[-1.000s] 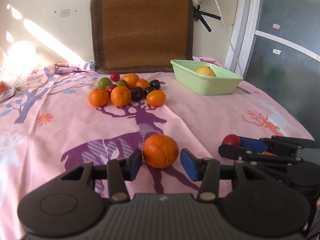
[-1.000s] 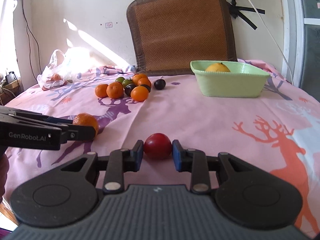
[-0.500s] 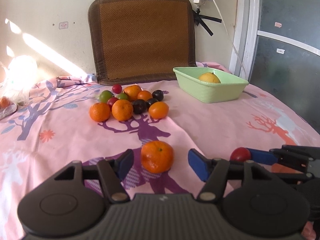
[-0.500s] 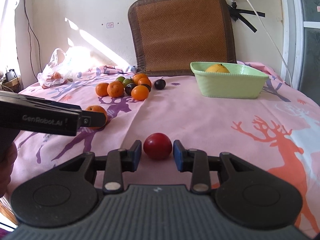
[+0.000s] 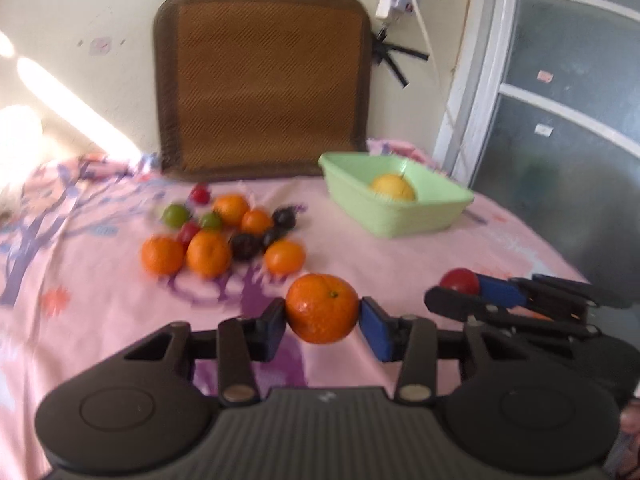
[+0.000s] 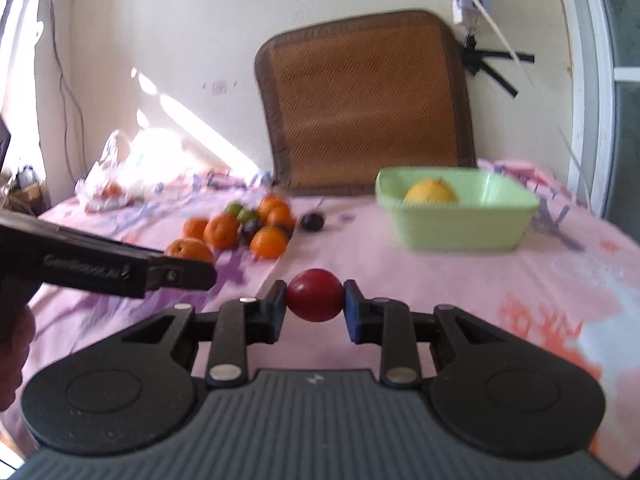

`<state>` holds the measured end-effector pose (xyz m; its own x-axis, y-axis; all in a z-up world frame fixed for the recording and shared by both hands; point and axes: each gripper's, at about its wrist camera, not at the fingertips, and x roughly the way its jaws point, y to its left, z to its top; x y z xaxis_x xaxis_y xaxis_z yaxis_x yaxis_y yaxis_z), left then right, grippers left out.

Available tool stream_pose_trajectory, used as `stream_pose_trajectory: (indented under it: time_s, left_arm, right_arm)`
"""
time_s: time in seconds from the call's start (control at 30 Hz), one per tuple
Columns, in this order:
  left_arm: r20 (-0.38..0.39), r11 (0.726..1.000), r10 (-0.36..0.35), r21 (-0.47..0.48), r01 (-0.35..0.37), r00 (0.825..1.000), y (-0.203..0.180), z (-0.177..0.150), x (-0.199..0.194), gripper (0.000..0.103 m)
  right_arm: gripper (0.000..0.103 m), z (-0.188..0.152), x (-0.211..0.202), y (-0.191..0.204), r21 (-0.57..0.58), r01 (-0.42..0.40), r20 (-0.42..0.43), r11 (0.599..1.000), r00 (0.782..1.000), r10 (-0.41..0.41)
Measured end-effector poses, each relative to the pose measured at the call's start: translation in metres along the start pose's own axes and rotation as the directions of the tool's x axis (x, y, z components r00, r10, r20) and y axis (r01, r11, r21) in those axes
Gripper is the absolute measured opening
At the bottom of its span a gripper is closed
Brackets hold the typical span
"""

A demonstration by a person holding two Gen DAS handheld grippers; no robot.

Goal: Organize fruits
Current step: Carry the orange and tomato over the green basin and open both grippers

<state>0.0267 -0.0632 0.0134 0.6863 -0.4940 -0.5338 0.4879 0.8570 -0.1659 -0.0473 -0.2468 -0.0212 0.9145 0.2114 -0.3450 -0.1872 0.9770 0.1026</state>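
Pink tablecloth (image 5: pixel 400 264); green basin (image 5: pixel 400 220) at far R w/ one yellow fruit inside. L gripper (image 5: pixel 322 320) clamps orange (image 5: pixel 322 308), pads touching both sides, rind glossy. R gripper (image 6: pixel 315 302) clamps red plum (image 6: pixel 315 295), smooth, round.

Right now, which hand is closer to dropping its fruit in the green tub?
Probably right. The right gripper holding the red fruit sits on the green tub's side; the left gripper with its orange is nearer the fruit pile.
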Motion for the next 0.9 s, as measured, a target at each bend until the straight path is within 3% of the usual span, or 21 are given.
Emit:
stream_pose_trajectory:
  time_s: [0.17,0.37,0.63,0.73,0.9]
  left_arm:
    - [0.070,0.995,-0.100,0.006,0.100,0.993,-0.010,0.062,0.030,0.041]
    - [0.035,0.986,-0.168,0.013,0.167,0.985,-0.026,0.111,0.106,0.041]
    - [-0.079,0.992,-0.128,-0.004,0.129,0.989,-0.033,0.124,0.187,0.043]
    - [-0.087,0.992,-0.123,-0.017,0.122,0.989,-0.030,0.123,0.195,0.056]
    - [-0.050,0.993,-0.119,-0.016,0.119,0.992,-0.028,0.132,0.174,0.057]
  right_arm:
    - [0.033,0.045,0.021,-0.044,0.018,0.094,0.103,0.995,0.990,-0.095]
    - [0.033,0.052,0.058,-0.096,0.076,0.174,0.059,0.982,0.982,-0.178]
    - [0.035,0.048,0.084,-0.122,0.080,0.213,0.013,0.974,0.977,-0.214]
    - [0.041,0.048,0.086,-0.121,0.066,0.208,0.019,0.976,0.977,-0.210]
    - [0.043,0.050,0.082,-0.122,0.071,0.216,0.054,0.974,0.974,-0.220]
